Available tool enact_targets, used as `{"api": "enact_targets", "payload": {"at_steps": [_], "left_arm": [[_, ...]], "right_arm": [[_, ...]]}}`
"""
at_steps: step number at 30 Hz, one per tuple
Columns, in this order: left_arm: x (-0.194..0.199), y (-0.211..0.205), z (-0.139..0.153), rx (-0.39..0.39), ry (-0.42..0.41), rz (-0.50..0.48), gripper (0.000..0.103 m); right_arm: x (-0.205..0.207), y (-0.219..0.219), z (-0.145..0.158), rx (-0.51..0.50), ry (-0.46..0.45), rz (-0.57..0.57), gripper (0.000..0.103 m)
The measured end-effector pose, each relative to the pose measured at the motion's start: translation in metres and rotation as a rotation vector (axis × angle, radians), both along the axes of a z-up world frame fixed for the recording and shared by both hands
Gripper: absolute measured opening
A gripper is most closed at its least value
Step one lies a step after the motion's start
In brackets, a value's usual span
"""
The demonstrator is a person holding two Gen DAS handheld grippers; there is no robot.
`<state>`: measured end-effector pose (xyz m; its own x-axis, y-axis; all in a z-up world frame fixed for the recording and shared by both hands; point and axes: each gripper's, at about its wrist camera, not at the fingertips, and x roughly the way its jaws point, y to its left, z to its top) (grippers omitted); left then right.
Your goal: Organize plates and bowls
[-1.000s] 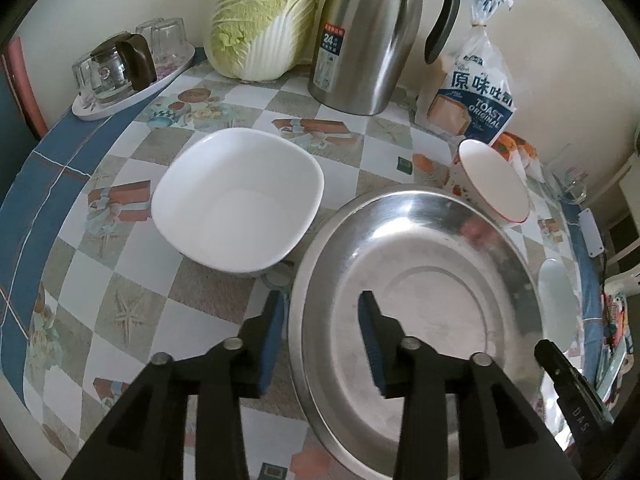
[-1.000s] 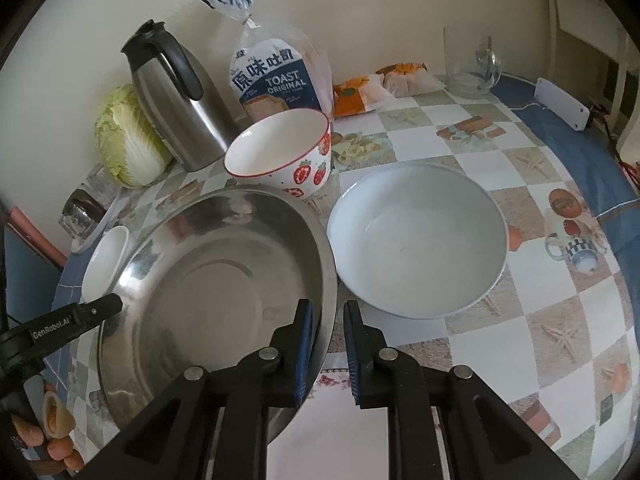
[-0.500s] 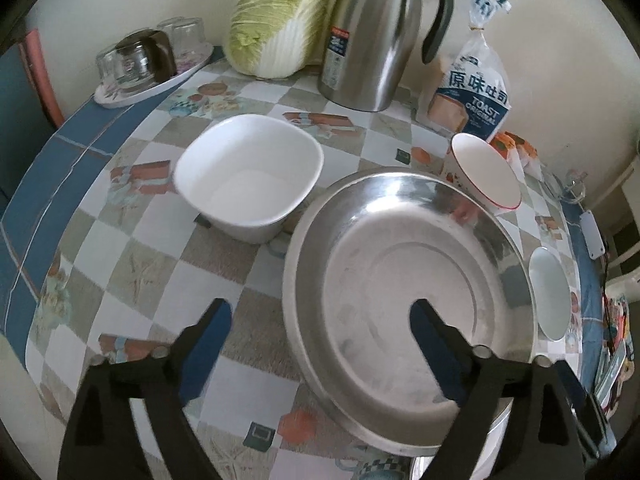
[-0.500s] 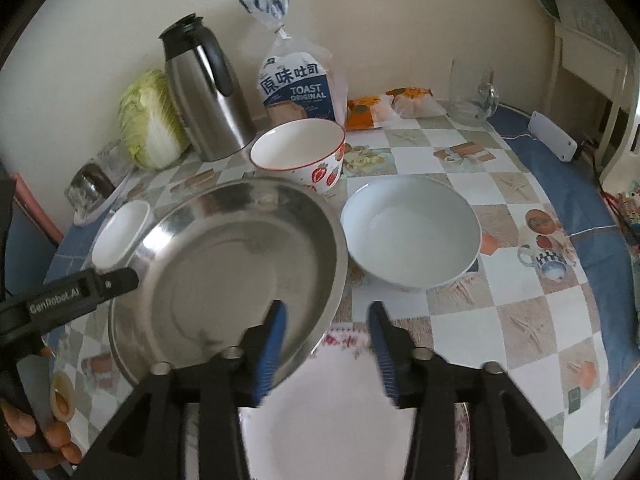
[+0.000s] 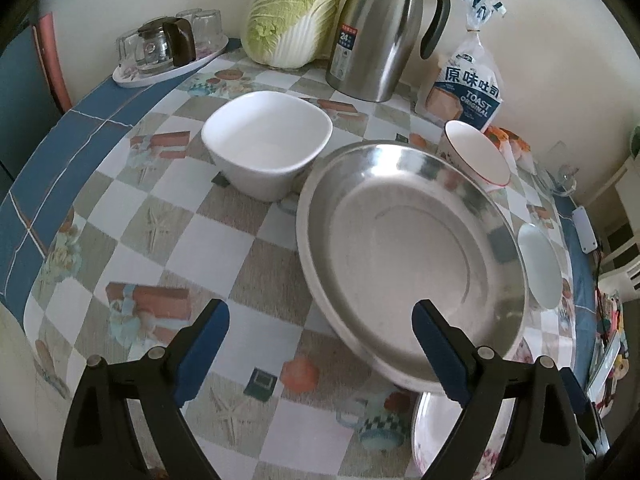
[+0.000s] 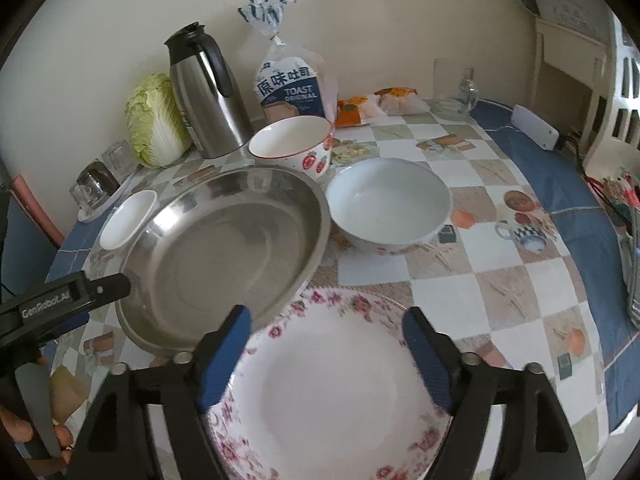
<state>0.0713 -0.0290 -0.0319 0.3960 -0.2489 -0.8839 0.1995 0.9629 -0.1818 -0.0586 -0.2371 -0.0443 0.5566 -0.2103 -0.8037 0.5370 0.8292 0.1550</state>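
- Both my claws had let go of the round stainless-steel pan (image 5: 412, 256) since a second earlier and backed away.
- It sat overlapping the flower-rimmed white plate (image 6: 332, 396); three bowls remained unstacked.
- My left gripper (image 5: 320, 344) stood spread and empty; my right gripper (image 6: 328, 352) was opening, pinching nothing.

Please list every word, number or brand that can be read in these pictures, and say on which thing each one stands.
"原味吐司 TOAST ORIGINAL": on the bread bag.
"24": on the label of the steel jug; the smaller print beneath is too small to read.
"GenRobot.AI": on the left tool, seen from the right wrist.
No other text can be read.
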Motion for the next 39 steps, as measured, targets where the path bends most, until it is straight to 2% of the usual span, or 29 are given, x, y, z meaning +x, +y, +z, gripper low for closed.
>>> {"api": "enact_targets", "payload": {"at_steps": [4,7,20,25,27,32,35,39], "left_arm": [[-0.01,0.002,-0.001,0.006,-0.003,-0.009,0.093],[-0.018,0.004,-0.004,0.003,0.004,-0.017,0.093],[-0.045,-0.005,-0.025,0.011,0.063,-0.072,0.093],[-0.051,-0.022,-0.036,0.026,0.108,-0.125,0.093],[-0.053,-0.026,-0.038,0.009,0.122,-0.142,0.093],[-0.058,-0.039,-0.043,0.008,0.143,-0.183,0.093],[-0.059,-0.047,-0.046,0.006,0.151,-0.209,0.093],[-0.06,-0.06,-0.05,-0.016,0.165,-0.251,0.093]], "right_arm": [[-0.012,0.0,-0.001,0.01,-0.005,-0.01,0.091],[-0.018,0.0,0.0,0.014,-0.011,-0.009,0.1],[-0.052,-0.022,-0.01,0.082,-0.012,-0.111,0.103],[-0.063,-0.042,-0.028,0.167,0.011,-0.162,0.103],[-0.068,-0.051,-0.035,0.211,0.018,-0.184,0.103],[-0.07,-0.059,-0.053,0.269,0.062,-0.193,0.103],[-0.07,-0.061,-0.057,0.285,0.073,-0.2,0.099],[-0.071,-0.066,-0.06,0.302,0.075,-0.212,0.08]]}}
